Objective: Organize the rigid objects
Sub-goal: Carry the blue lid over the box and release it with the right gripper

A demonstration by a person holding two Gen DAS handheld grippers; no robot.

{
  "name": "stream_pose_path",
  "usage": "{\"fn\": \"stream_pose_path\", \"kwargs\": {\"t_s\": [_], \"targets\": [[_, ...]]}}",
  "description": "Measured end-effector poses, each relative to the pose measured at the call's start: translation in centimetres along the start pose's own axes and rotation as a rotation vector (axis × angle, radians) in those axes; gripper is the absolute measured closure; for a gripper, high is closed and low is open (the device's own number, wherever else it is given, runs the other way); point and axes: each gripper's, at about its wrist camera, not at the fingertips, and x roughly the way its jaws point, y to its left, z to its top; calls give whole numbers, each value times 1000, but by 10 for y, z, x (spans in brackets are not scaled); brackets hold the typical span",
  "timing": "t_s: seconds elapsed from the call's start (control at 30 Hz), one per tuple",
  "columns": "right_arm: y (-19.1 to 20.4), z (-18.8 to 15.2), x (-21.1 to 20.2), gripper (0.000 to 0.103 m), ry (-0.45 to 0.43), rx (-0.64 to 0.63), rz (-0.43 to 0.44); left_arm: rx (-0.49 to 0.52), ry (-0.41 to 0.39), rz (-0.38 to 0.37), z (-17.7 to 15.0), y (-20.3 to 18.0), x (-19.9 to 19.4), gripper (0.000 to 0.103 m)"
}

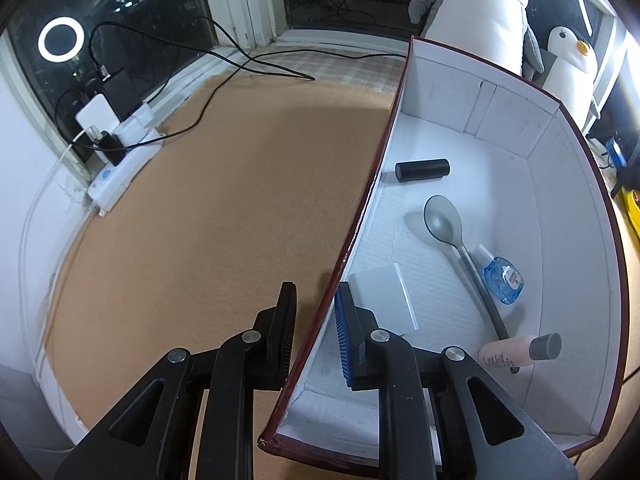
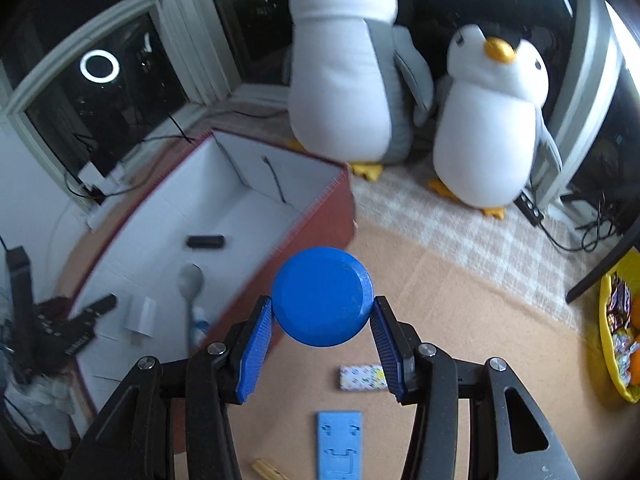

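My left gripper straddles the left wall of a white box with a dark red rim, one finger outside and one inside, closed on the wall. Inside the box lie a black cylinder, a grey spoon, a small blue bottle, a pink bottle with a grey cap and a white block. My right gripper is shut on a round blue disc, held in the air just right of the box.
A power strip with chargers and cables lies by the window at the left. Two plush penguins stand behind the box. On the brown mat lie a patterned packet, a light blue flat piece and a wooden stick. A yellow basket is at the right.
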Motion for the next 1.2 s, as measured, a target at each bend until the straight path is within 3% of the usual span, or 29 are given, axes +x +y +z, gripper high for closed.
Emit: {"fn": "stream_pose_path", "kwargs": {"t_s": [0.2, 0.43, 0.73, 1.2], "targets": [[53, 19, -2, 58, -17, -60, 29, -11, -9, -25, 0, 3, 0, 86], [92, 25, 30, 58, 38, -139, 27, -20, -14, -51, -1, 5, -1, 88], [96, 22, 60, 58, 85, -154, -17, -25, -19, -68, -2, 6, -2, 89], [97, 21, 60, 57, 75, -159, -11, -25, -19, -68, -2, 7, -2, 89]]}}
